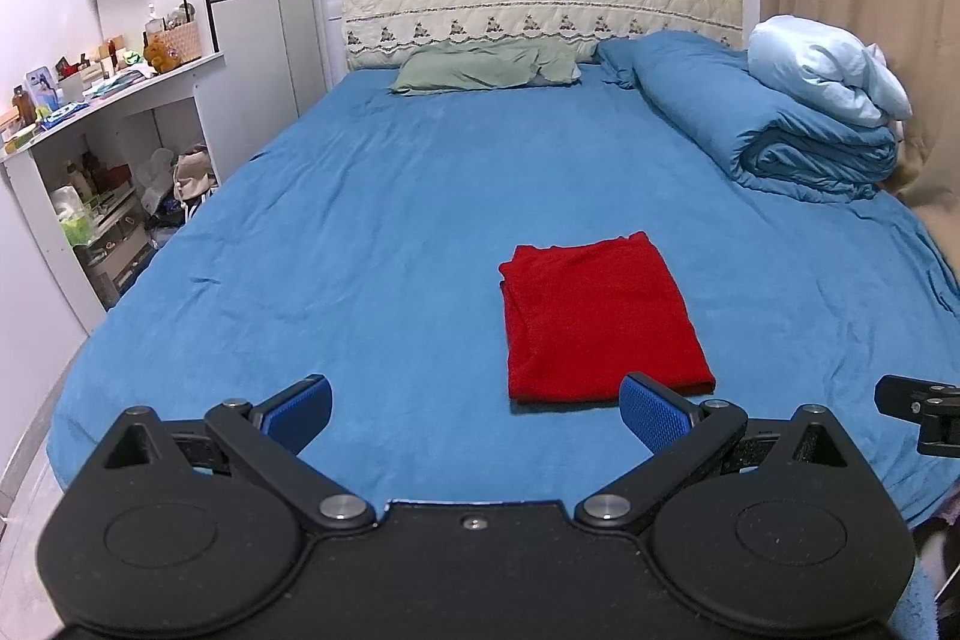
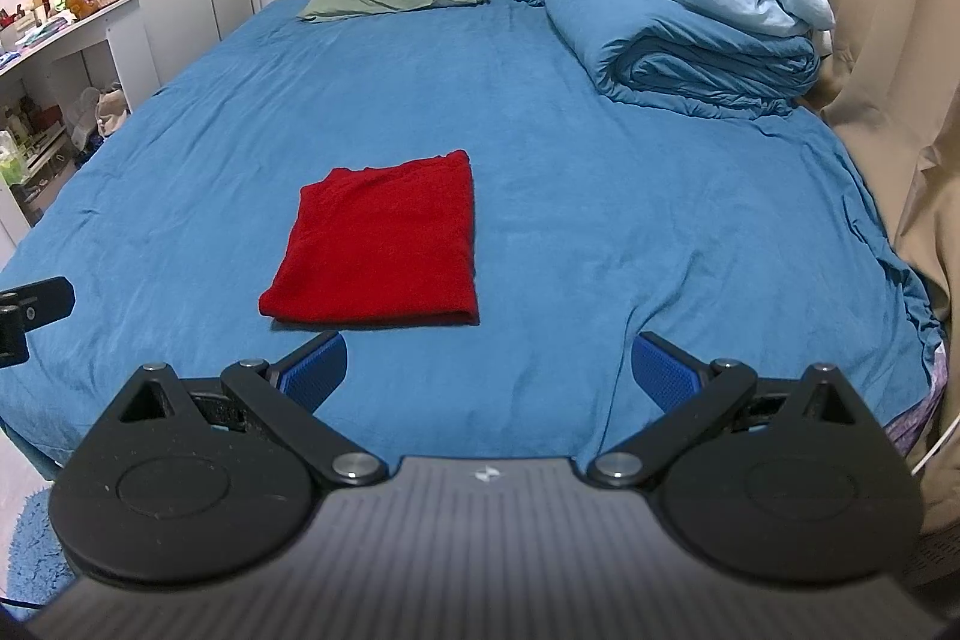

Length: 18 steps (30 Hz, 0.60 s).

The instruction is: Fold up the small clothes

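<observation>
Both tools, left (image 1: 474,409) & right (image 2: 489,364), gaping, empty; I'd pinch red cloth (image 1: 603,313) near-edge corners evenly, fold w/o bunching.

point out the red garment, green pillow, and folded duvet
red garment (image 1: 603,319), left wrist view, middle of its top layer
green pillow (image 1: 480,69), left wrist view, middle of its top face
folded duvet (image 2: 678,46), right wrist view, dark blue side

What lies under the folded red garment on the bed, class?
The red garment lies flat on the blue bedsheet, which shows all around it. Whether anything sits between its folded layers cannot be seen; the cloth covers that.
</observation>
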Each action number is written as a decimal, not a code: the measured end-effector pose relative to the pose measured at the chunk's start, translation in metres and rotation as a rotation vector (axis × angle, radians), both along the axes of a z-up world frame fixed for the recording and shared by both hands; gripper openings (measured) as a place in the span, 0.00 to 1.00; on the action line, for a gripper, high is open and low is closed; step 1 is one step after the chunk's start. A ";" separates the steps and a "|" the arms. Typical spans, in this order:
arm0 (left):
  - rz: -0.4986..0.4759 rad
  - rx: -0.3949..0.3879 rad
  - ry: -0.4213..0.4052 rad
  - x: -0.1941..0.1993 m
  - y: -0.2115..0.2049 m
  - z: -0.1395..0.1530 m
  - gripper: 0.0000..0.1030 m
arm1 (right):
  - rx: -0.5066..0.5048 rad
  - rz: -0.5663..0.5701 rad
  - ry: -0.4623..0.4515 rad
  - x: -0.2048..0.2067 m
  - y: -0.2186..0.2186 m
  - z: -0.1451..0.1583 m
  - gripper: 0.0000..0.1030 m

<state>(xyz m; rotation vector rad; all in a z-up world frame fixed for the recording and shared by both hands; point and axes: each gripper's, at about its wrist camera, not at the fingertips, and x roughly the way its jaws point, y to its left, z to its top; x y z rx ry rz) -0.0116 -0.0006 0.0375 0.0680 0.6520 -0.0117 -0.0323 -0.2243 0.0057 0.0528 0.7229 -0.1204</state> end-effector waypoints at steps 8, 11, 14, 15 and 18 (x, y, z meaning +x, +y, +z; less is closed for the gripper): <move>-0.003 -0.001 -0.006 -0.001 0.001 0.002 1.00 | -0.005 0.002 -0.003 -0.001 0.001 0.001 1.00; -0.006 -0.001 -0.009 -0.001 0.002 0.003 1.00 | -0.006 0.002 -0.003 -0.001 0.000 0.001 1.00; -0.009 -0.002 -0.012 -0.001 0.004 0.004 1.00 | -0.008 0.002 -0.006 -0.002 0.001 0.002 1.00; -0.009 -0.002 -0.013 -0.001 0.004 0.005 1.00 | -0.009 0.003 -0.006 -0.002 0.002 0.002 1.00; -0.009 -0.002 -0.014 -0.002 0.003 0.004 1.00 | -0.011 0.000 -0.009 -0.002 0.004 0.003 1.00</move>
